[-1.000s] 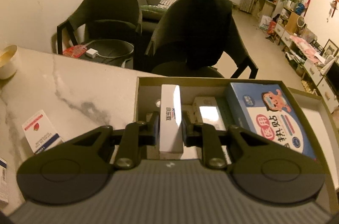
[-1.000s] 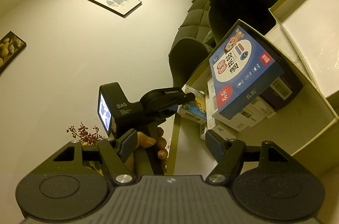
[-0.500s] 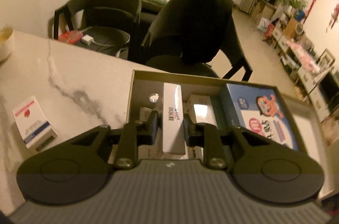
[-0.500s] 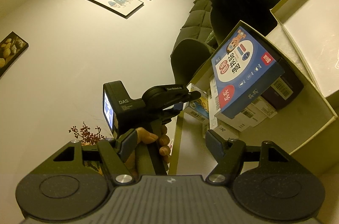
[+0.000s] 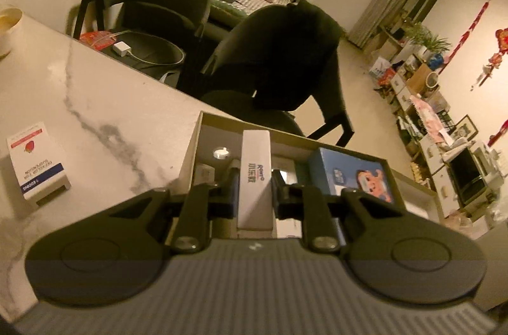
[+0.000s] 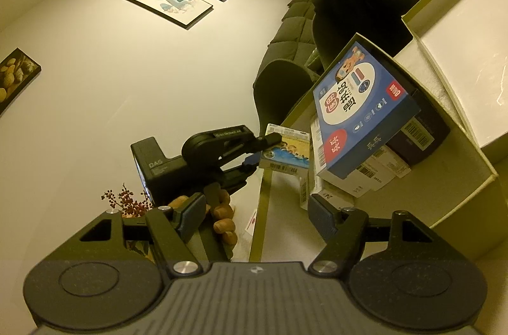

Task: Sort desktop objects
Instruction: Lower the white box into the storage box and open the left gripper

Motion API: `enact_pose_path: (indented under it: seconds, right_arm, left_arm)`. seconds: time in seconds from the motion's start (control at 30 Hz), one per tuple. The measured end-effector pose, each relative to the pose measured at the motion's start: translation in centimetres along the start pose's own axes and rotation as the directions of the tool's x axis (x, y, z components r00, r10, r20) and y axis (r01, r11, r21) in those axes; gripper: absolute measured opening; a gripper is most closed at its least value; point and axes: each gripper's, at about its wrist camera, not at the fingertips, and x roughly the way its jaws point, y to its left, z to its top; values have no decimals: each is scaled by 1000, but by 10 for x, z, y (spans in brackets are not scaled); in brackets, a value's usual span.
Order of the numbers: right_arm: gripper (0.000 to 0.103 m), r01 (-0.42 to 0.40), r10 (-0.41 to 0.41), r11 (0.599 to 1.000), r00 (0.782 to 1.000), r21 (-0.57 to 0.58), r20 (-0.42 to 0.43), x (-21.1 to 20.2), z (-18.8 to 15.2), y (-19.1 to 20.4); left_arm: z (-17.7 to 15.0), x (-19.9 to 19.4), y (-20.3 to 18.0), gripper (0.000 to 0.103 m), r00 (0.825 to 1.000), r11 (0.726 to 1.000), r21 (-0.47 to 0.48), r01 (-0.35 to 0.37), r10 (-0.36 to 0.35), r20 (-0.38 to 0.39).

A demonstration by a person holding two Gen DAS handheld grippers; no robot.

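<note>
My left gripper (image 5: 255,187) is shut on a long white box (image 5: 256,176), held on edge over the left end of the open cardboard box (image 5: 190,157). Inside lie a large blue box with a cartoon figure (image 5: 352,176) and smaller white boxes. In the right wrist view the left gripper (image 6: 270,144) holds that box (image 6: 287,152) at the container's edge (image 6: 263,201), next to the blue box (image 6: 362,109). My right gripper (image 6: 257,219) is open and empty, near the container's front corner.
A white and blue medicine box (image 5: 36,163) lies on the marble table (image 5: 104,100) to the left. A white bowl (image 5: 8,27) stands at the far left. Dark chairs (image 5: 279,65) stand behind the table. The container's lid (image 6: 460,55) lies to the right.
My left gripper has lowered and tilted with the white box toward the container's left end. The right gripper has barely moved.
</note>
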Motion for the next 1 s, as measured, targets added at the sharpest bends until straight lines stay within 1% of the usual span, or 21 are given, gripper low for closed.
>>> enact_pose_path:
  seconds: [0.07, 0.1, 0.13, 0.17, 0.23, 0.27, 0.3, 0.5, 0.63, 0.73, 0.8, 0.9, 1.0]
  right_arm:
    - [75, -3, 3, 1000, 1000, -3, -1, 0, -1, 1]
    - [75, -4, 4, 1000, 1000, -5, -1, 0, -1, 1]
    - [75, -3, 3, 1000, 1000, -7, 0, -1, -1, 2]
    - [75, -1, 1, 1000, 1000, -8, 1, -2, 0, 2]
    - [75, 3, -3, 1000, 1000, -7, 4, -3, 0, 2]
    - [75, 5, -5, 1000, 1000, -7, 5, -3, 1, 1]
    - [75, 7, -7, 1000, 1000, -5, 6, -3, 1, 1]
    - [75, 7, -7, 1000, 1000, -4, 1, -1, 0, 1]
    - [75, 6, -6, 1000, 1000, -7, 0, -1, 0, 1]
    - [75, 6, -6, 1000, 1000, -5, 2, -1, 0, 1]
    - [75, 5, -5, 1000, 1000, -5, 1, -1, 0, 2]
    - [75, 4, -4, 1000, 1000, -8, -3, 1, -1, 4]
    - [75, 14, -14, 1000, 1000, -28, -7, 3, 0, 8]
  left_arm:
    - [-2, 5, 0, 19, 1000, 1000, 13, -6, 6, -8]
    - [-2, 6, -1, 23, 1000, 1000, 27, -14, 14, -10]
    - [-3, 6, -1, 28, 1000, 999, 40, -24, 24, -2]
    - [-4, 5, -2, 32, 999, 998, 52, -34, 34, 9]
    - [-4, 1, -4, 46, 998, 996, 79, -48, 45, 39]
    - [-3, -2, -5, 51, 998, 995, 90, -52, 48, 51]
    - [-2, -4, -6, 52, 997, 993, 101, -57, 51, 64]
    - [2, -17, 0, 52, 997, 994, 107, -30, 22, 75]
    - [-1, -26, 4, 51, 997, 983, 180, -23, 10, 75]
    - [-4, -31, 10, 49, 999, 974, 226, 14, -24, 43]
    - [-7, -34, 15, 44, 999, 972, 231, 42, -49, 24]
    - [-10, -41, 25, 43, 997, 975, 207, 76, -81, 19]
    - [-15, -51, 34, 44, 995, 976, 201, 82, -91, 34]
